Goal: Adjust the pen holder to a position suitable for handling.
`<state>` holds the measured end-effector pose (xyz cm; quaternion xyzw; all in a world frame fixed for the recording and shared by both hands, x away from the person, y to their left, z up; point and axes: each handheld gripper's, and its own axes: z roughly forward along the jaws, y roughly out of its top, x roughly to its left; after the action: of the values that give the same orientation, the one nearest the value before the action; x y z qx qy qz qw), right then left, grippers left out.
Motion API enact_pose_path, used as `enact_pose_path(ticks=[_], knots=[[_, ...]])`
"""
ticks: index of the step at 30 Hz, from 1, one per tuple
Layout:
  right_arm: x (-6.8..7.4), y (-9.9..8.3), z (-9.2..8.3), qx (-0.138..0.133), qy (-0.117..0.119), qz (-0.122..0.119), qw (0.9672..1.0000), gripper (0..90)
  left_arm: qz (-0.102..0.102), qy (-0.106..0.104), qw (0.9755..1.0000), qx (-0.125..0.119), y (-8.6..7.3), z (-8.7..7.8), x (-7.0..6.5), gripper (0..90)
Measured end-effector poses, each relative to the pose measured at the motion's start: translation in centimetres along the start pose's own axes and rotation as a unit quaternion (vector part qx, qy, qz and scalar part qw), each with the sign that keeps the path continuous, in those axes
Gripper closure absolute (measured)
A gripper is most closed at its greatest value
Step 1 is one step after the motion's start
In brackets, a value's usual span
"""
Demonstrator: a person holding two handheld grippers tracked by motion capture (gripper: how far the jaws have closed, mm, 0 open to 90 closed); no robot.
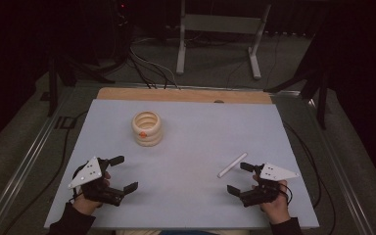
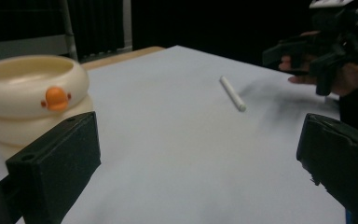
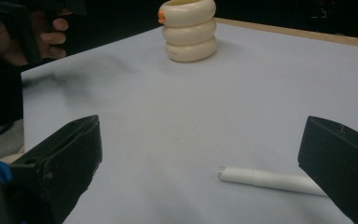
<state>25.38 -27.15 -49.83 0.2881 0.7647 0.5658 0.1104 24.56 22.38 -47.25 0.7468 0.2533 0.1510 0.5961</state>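
**Q:** On the table (image 1: 186,161), what lies where, and which step is in hand?

**A:** Near my right gripper (image 1: 242,178), a white stick (image 1: 232,165) lies flat on the pale sheet, just beside the far jaw; toward the far left stands the cream ringed cup (image 1: 147,128), upright, well apart from the stick; my left gripper (image 1: 123,173) hovers short of the cup; both grippers are spread wide and hold nothing. I judge this to be the approach before a first grasp; nothing is lifted yet.

**Q:** What does the next move call for?

**A:** As I read it, the right gripper must turn so that its jaws straddle the stick across its short axis; in the right gripper view the stick (image 3: 270,179) lies low between the jaws, one end tucked under the right-hand jaw, so a small shift toward its middle seems needed before closing; the stick is thin and round, so it may roll away.

**Q:** Materials and shapes?

**A:** The stick is a smooth matt cylinder, possibly chalk or a capped pen, I cannot tell which; the cup (image 2: 30,100) is three stacked bulging rings, glossy cream, open at the top, with a small orange beak-like knob (image 2: 56,98) on the upper ring; the table sheet is flat, matt, light grey-blue, with a wooden edge (image 1: 186,95) at the far side.
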Motion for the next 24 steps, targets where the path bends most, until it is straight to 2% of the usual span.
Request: enact_pose_path(ticks=[3, 6, 12, 19, 24], knots=[[0.0, 0.0, 0.0, -0.002, 0.001, 0.002, 1.0000, 0.0, 0.006, 0.002, 1.0000, 0.000, 0.8, 0.0, 0.2, 0.2], [0.0, 0.0, 0.0, -0.009, 0.000, 0.005, 0.9999, 0.0, 0.000, -0.001, 1.0000, -0.005, 1.5, 0.0, 0.6, 0.2], [-0.3, 0.0, -0.1, -0.013, -0.002, 0.008, 0.9999, 0.0, 0.004, -0.001, 1.0000, 0.003, 2.8, 0.2, 1.2, 0.2], [-0.2, 0.0, 0.0, -0.013, -0.004, 0.007, 0.9999, 0.0, -0.009, 0.001, 0.9999, 0.015, 4.3, 0.7, 2.8, 0.1], [-0.3, -0.1, 0.0, -0.011, -0.003, 0.007, 0.9999, 0.0, -0.001, 0.005, 0.9997, 0.025, 5.2, 1.2, 3.5, 0.2]])
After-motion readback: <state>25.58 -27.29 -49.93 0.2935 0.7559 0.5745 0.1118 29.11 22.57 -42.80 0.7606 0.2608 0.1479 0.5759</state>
